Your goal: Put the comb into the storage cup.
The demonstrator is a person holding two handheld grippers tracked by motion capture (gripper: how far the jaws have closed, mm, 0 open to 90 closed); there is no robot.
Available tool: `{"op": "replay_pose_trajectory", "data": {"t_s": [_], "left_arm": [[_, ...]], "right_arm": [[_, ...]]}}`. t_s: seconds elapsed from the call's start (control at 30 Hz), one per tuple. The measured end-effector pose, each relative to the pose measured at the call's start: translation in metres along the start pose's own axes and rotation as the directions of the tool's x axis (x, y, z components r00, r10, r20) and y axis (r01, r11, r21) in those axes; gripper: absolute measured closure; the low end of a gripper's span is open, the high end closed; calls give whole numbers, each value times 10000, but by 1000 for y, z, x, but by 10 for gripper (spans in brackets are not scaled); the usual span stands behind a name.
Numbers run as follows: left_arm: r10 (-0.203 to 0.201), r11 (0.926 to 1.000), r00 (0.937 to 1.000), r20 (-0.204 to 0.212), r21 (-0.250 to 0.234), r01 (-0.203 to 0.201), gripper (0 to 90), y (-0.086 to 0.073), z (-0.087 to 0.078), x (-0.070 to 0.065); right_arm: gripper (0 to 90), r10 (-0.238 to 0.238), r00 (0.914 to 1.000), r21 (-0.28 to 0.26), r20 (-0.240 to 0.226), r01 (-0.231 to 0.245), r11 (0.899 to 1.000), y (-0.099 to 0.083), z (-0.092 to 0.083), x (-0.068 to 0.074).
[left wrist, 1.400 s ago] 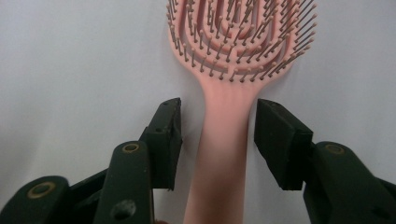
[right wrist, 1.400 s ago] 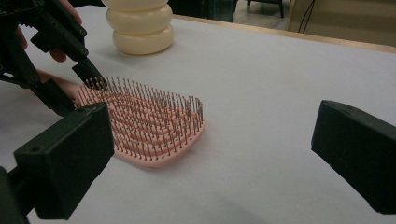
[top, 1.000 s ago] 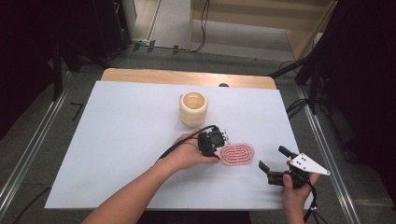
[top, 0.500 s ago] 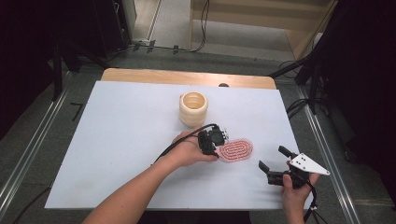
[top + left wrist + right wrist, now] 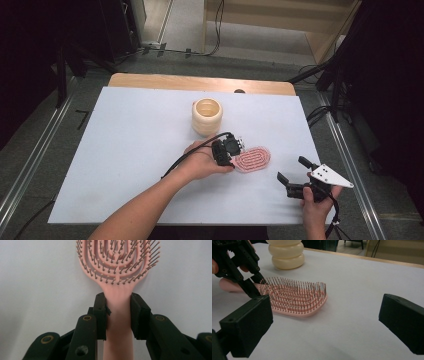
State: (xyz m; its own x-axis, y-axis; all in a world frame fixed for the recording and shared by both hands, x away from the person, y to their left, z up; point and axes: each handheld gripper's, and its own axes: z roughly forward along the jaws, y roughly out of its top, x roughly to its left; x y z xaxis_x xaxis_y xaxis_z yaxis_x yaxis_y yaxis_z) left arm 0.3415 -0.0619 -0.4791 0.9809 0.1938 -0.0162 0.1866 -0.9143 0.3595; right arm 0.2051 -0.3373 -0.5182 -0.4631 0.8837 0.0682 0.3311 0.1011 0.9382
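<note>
A pink hairbrush point(image 5: 253, 158) lies bristles up on the white table top point(image 5: 125, 150), right of centre. My left gripper point(image 5: 231, 149) is shut on its handle; in the left gripper view both black jaws press the handle point(image 5: 118, 315) just below the brush head point(image 5: 117, 260). My right gripper point(image 5: 291, 169) is open near the front right, a short way from the brush, with nothing between its jaws. The right gripper view has the brush point(image 5: 297, 298) ahead, and the left gripper point(image 5: 239, 262) at its far end.
A cream ribbed cup point(image 5: 207, 116) stands upright just behind the brush, seen also as the cup point(image 5: 285, 255) in the right gripper view. A wooden edge point(image 5: 200, 82) runs along the table's far side. Cables trail from both grippers.
The left gripper and the brush have shifted very slightly away from the person. The right gripper has stayed in place, still open.
</note>
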Motion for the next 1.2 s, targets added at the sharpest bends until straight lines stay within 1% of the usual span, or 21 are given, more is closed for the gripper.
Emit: {"op": "replay_pose_trajectory", "data": {"t_s": [0.1,0.2,0.23,0.3,0.37,0.4,0.43,0.5,0.57,0.63,0.67,0.7,0.73,0.83,0.93,0.97,1.03,1.1,1.2], "left_arm": [[-87,9998,9999,62,-180,88,706,0,-3,1],[-126,9989,9999,17,-455,126,706,-1,-6,1],[-126,9989,9999,17,-455,126,706,-1,-6,1],[-241,9972,9997,11,-708,241,706,-1,-10,1],[-190,9967,9998,29,-790,191,706,-2,-11,1],[-172,9950,9998,-66,-984,165,706,-2,-14,1],[-220,9942,9997,-70,-1057,211,706,-3,-15,1],[-117,9922,9997,-219,-1244,89,706,-3,-17,1],[-102,9889,9996,-266,-1483,62,706,-5,-19,0],[-81,9877,9994,-344,-1561,26,706,-5,-20,0],[-134,9834,9989,-457,-1812,49,706,-7,-22,0],[-147,9813,9986,-512,-1924,46,706,-8,-23,0],[-187,9772,9982,-566,-2124,63,706,-9,-24,0],[-279,9679,9979,-587,-2512,123,706,-11,-28,1],[-344,9564,9971,-678,-2919,132,706,-14,-32,2],[-328,9535,9971,-683,-3011,107,706,-14,-33,3],[-452,9465,9976,-533,-3217,257,706,-15,-36,5],[-512,9416,9962,-700,-3358,248,706,-16,-39,5],[-643,9272,9944,-844,-3735,283,706,-19,-43,5]], "right_arm": [[0,3,10000,-10,6,-3,10000,0,0,0],[0,20,10000,-12,6,-20,10000,0,0,0],[0,20,10000,-12,6,-20,10000,0,0,0],[0,10,10000,-17,6,-10,10000,0,0,0],[0,11,10000,-19,5,-11,10000,0,0,0],[0,13,10000,-19,2,-13,10000,0,0,0],[0,14,10000,-21,4,-14,10000,0,0,0],[0,21,10000,-20,4,-21,10000,0,0,0],[0,14,10000,-14,12,-14,10000,0,0,0],[0,15,10000,-10,17,-15,10000,0,0,0],[0,16,10000,-9,20,-16,10000,0,0,0],[0,17,10000,-6,20,-17,10000,0,0,0],[0,16,10000,-10,20,-16,10000,0,0,0],[0,23,10000,-4,29,-23,10000,0,0,0],[0,21,10000,0,31,-21,10000,0,0,0],[0,22,10000,7,38,-22,10000,0,0,0],[0,6,10000,23,78,-6,10000,0,0,0],[0,22,10000,8,68,-22,10000,0,0,0],[0,18,10000,9,69,-18,10000,0,0,0]]}}
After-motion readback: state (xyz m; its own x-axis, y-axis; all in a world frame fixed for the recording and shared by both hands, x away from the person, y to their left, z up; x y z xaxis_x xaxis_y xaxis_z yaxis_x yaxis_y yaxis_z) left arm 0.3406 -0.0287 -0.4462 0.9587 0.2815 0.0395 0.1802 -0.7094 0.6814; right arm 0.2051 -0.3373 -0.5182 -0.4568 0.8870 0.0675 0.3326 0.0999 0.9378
